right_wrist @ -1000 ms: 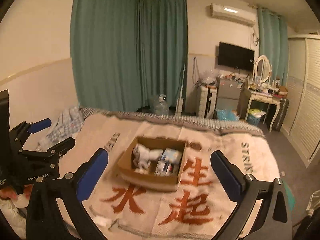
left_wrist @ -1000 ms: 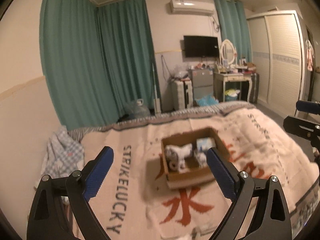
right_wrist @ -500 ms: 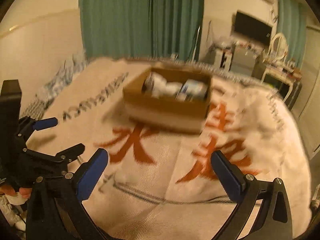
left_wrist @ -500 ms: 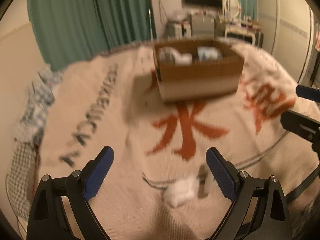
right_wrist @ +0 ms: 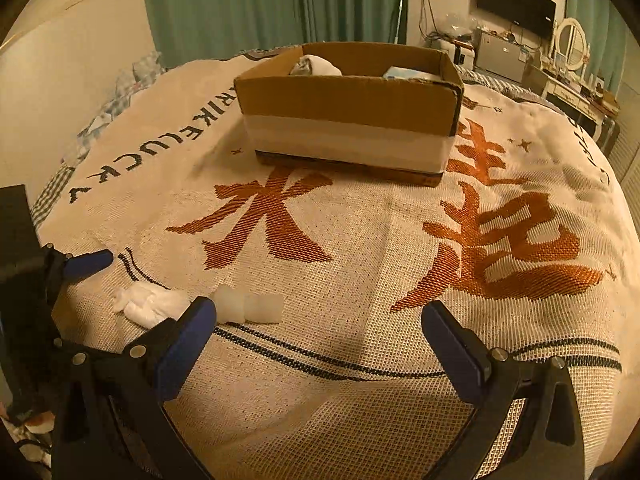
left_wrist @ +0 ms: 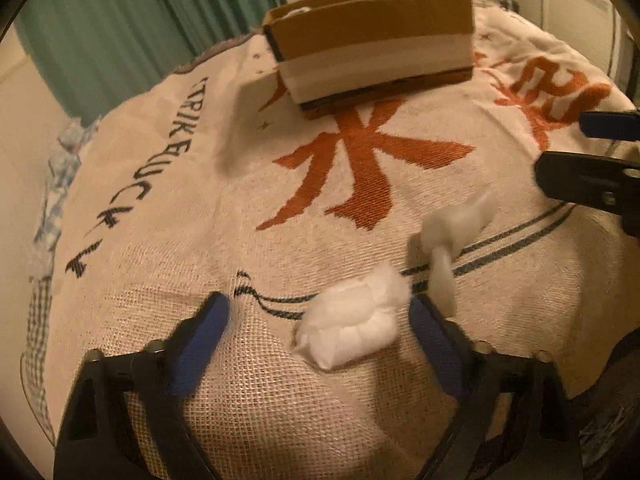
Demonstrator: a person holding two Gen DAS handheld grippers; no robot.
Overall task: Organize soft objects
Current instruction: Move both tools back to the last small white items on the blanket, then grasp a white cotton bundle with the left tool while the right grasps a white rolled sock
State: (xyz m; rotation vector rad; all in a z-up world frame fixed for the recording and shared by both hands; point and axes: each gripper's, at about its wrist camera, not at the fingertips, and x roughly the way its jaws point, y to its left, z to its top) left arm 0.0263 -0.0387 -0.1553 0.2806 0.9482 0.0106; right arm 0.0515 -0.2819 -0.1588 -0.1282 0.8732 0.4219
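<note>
Left gripper (left_wrist: 318, 334): jaws spread wide, nothing held, lowered close over the woven blanket (left_wrist: 248, 208). Between its blue pads, nearer the right one, a white cotton wad (left_wrist: 352, 328) is found lying on the blanket; contact with either pad cannot be confirmed. Just beyond and to the right of that pad, a second white soft piece (left_wrist: 452, 232), elongated and lumpy, is laid across the dark border stripes. Right gripper (right_wrist: 320, 340): likewise spread apart and empty, with only bare blanket between its pads; the elongated piece (right_wrist: 248, 308) is seen just past its left pad, and the cotton wad (right_wrist: 150, 304) further to the left. Handling, as judged: both items are taken to be very light, loosely compressible and not fragile, liable to deform or shed if pinched at an edge; a hold across the thick middle of the wad is advised. Cardboard box (right_wrist: 348, 108): set well ahead of both grippers on the blanket, open-topped, with soft white items already inside.
</note>
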